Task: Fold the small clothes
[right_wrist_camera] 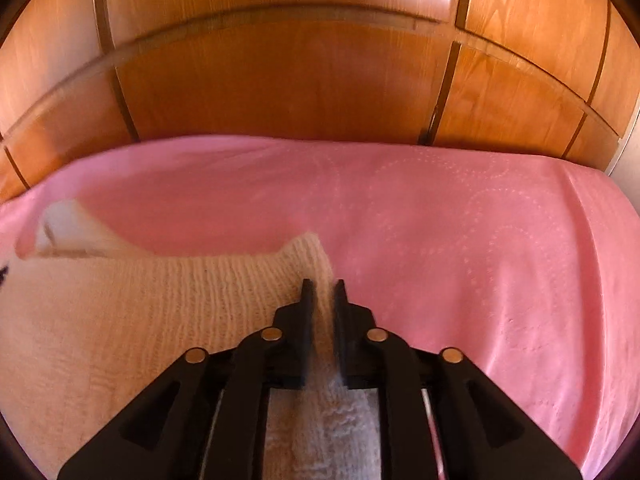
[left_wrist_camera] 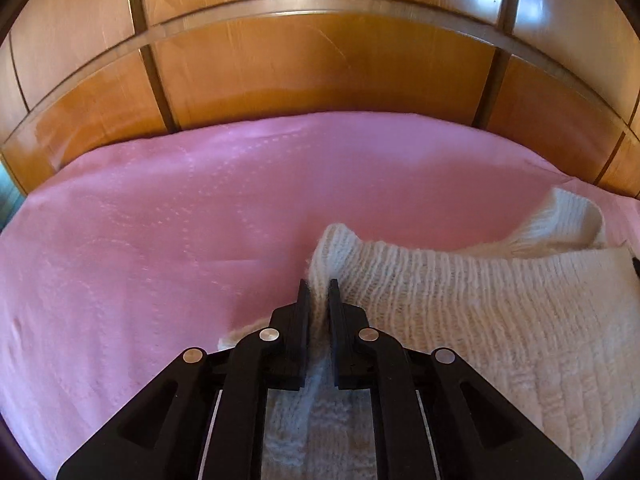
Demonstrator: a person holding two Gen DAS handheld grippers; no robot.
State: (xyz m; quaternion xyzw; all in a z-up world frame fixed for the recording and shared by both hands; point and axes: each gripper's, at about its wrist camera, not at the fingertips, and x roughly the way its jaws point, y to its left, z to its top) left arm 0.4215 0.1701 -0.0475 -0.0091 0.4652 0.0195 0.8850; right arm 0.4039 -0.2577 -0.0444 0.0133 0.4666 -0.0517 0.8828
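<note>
**Two corners of the knit held over the pink bed**

We see a cream knitted garment (left_wrist_camera: 480,312) lying on a pink bedcover (left_wrist_camera: 160,240), with a wooden panelled wall (left_wrist_camera: 320,72) behind the bed. The garment is in the near part of the bed, and it stretches between our two tools.

The left gripper (left_wrist_camera: 319,290) has its jaws almost together, with only a narrow gap, and a ridge of the knit stands in this gap. The fabric looks pinched between the black fingers (left_wrist_camera: 303,308), so we judge that it is held there. The right gripper (right_wrist_camera: 323,290) shows the same: jaws nearly closed, and the edge of the garment (right_wrist_camera: 160,320) runs up between them. This picture is a little blurred, so we cannot tell how firmly the pads press.

Why is it held this way? We think each claw takes one outer corner of the same edge, so that the cloth stays spread in width while it is carried over the rest of the garment. Both tools point downward to the bed, which suits laying the edge down flat.

Beyond the held edge, a ribbed part of the knit (left_wrist_camera: 568,220) rises from the cover, probably a cuff or a collar. It is not flat yet, and it may need smoothing for a tidy fold.

The fold seems in progress, not finished.
</note>
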